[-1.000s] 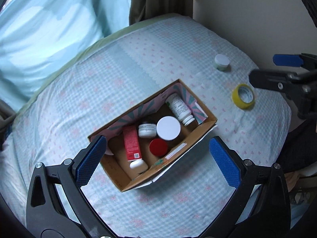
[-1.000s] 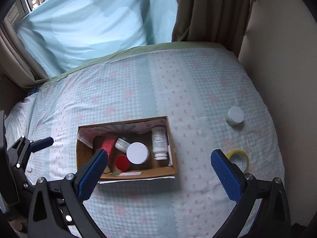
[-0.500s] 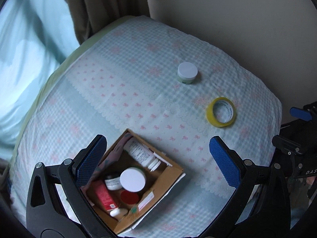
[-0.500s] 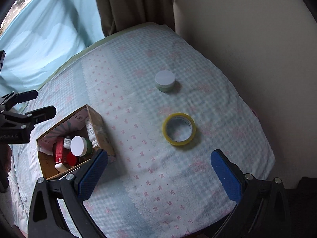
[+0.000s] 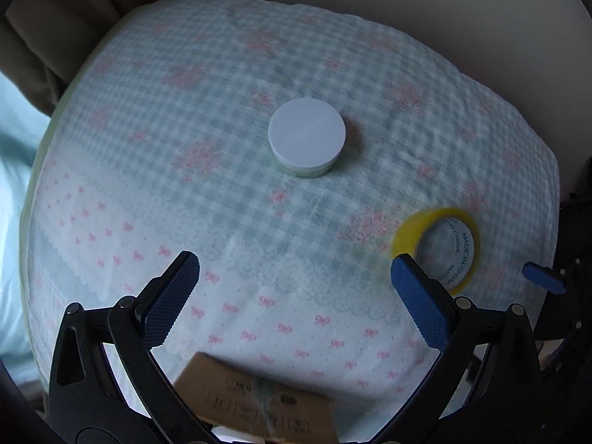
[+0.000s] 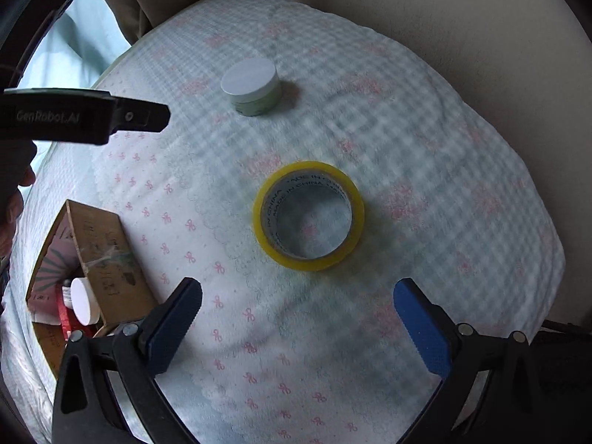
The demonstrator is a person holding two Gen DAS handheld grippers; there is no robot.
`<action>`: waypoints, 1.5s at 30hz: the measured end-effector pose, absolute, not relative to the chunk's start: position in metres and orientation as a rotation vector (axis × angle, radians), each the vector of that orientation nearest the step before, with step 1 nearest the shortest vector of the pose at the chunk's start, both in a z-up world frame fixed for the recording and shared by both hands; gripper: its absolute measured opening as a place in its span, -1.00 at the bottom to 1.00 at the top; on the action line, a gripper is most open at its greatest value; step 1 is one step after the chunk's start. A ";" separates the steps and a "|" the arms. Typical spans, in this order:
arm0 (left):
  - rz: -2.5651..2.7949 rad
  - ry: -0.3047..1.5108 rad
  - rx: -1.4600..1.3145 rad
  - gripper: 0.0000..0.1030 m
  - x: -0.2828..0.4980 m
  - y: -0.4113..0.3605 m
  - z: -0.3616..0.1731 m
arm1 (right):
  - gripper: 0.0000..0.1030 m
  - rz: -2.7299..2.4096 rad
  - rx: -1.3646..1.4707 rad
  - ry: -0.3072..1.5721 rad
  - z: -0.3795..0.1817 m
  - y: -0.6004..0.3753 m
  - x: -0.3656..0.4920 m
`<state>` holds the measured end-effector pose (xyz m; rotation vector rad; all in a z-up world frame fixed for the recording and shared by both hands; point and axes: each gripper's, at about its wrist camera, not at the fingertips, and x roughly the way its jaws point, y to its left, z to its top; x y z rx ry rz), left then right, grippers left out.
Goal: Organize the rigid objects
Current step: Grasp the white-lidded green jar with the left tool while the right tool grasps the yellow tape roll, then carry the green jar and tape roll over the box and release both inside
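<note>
A small green jar with a white lid (image 5: pixel 306 141) stands on the checked bedspread, ahead of my open, empty left gripper (image 5: pixel 292 285). It also shows in the right wrist view (image 6: pixel 252 86). A yellow tape roll (image 6: pixel 309 215) lies flat just ahead of my open, empty right gripper (image 6: pixel 298 309); in the left wrist view the roll (image 5: pixel 444 244) lies beside the right fingertip. A cardboard box (image 6: pixel 97 255) holding bottles and jars sits to the left; its edge (image 5: pixel 255 403) shows below the left gripper.
The bed (image 6: pixel 425 170) ends at a beige wall at the back and right. Brown curtains (image 5: pixel 55 29) hang at the far left. The left gripper's arm (image 6: pixel 81 114) reaches in from the left in the right wrist view.
Both grippers moved forward and down from the box toward the jar and the tape roll, which look much larger. The box slid to the lower edge of both views.
</note>
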<state>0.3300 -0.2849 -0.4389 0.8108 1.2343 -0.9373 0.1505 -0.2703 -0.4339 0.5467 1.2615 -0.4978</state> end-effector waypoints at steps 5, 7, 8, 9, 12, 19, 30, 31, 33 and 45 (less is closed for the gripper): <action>-0.964 1.209 0.874 1.00 0.343 -0.322 -0.484 | 1.00 -0.588 0.522 1.218 -0.461 -0.265 0.166; -0.973 1.193 0.886 1.00 0.348 -0.334 -0.498 | 1.00 -0.622 0.506 1.206 -0.471 -0.264 0.171; -0.981 1.183 0.885 1.00 0.350 -0.339 -0.503 | 1.00 -0.638 0.502 1.187 -0.474 -0.264 0.172; -0.990 1.173 0.881 1.00 0.352 -0.342 -0.508 | 1.00 -0.657 0.497 1.167 -0.477 -0.264 0.172; -1.019 1.144 0.870 1.00 0.353 -0.350 -0.522 | 1.00 -0.707 0.473 1.102 -0.487 -0.262 0.166; -1.072 1.079 0.803 1.00 0.354 -0.355 -0.544 | 1.00 -0.700 0.460 0.929 -0.505 -0.255 0.138; -1.115 1.004 0.759 0.48 0.350 -0.366 -0.549 | 0.99 -0.657 0.346 0.858 -0.514 -0.251 0.148; -1.106 0.998 0.762 0.34 0.350 -0.369 -0.546 | 0.90 -0.652 0.343 0.853 -0.513 -0.252 0.148; -1.104 1.015 0.748 0.32 0.355 -0.370 -0.543 | 0.90 -0.648 0.345 0.861 -0.513 -0.252 0.150; -1.090 0.991 0.759 0.32 0.352 -0.372 -0.518 | 0.88 -0.624 0.351 0.864 -0.505 -0.262 0.151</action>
